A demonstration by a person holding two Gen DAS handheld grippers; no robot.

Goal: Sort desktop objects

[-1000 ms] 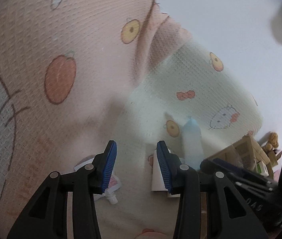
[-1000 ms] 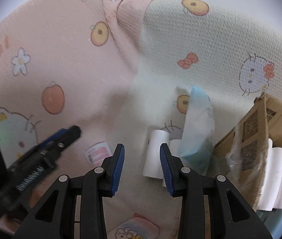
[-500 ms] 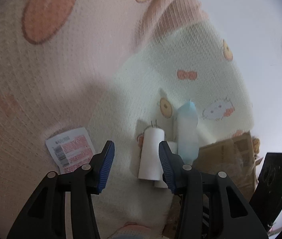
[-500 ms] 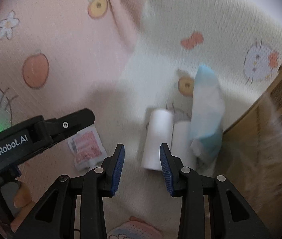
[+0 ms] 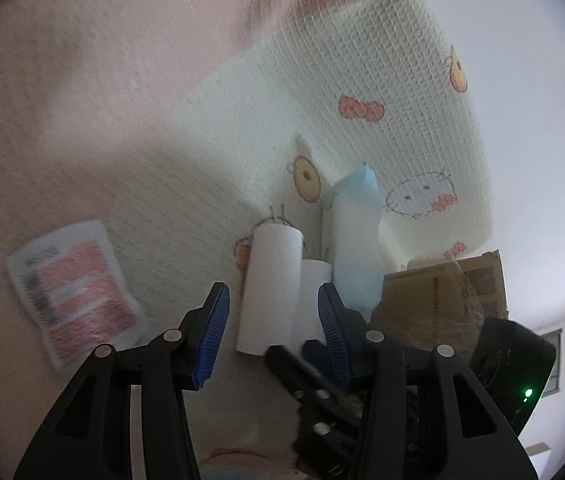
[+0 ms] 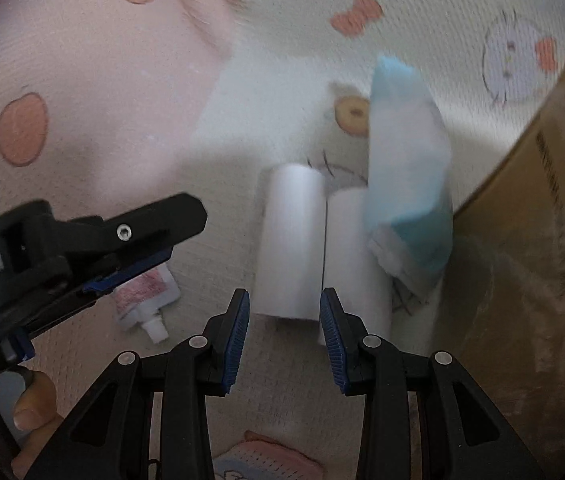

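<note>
1. White rolls [image 6: 292,240] lie side by side, touching, on the patterned cloth [image 6: 102,80], just ahead of both tools. A blue-and-white soft pack [image 6: 406,184] leans on the right-hand roll, and a cardboard box [image 6: 522,220] stands just beside the pack.
2. Handling, by judgement: the rolls look light and smooth-skinned, probably paper, so they may crush under a hard squeeze and roll away if nudged. Take one across its width, near mid-length, with a pad on each curved flank.
3. The left-hand roll is the freer of the two. The other carries the pack, which you can expect to slump once its support goes.
4. Right gripper [image 6: 284,296]: its pads stand narrowly apart with nothing between them, lined up on the near end of the left-hand roll.
5. Left gripper [image 5: 271,292]: its jaws have just been opening and stand spread. No object sits between the pads; both rolls lie beyond the tips.
6. A pink spouted sachet [image 5: 78,288] lies flat, well to the left of the rolls, partly covered by the left tool in the right wrist view.
7. Hard to make out:
   - Motion blur softens both views.
   - The sachet's print is unreadable.
   - The rolls' near ends are cut off behind the fingers.
   - The box interior is hidden.
   - What the pack contains cannot be told.
</note>
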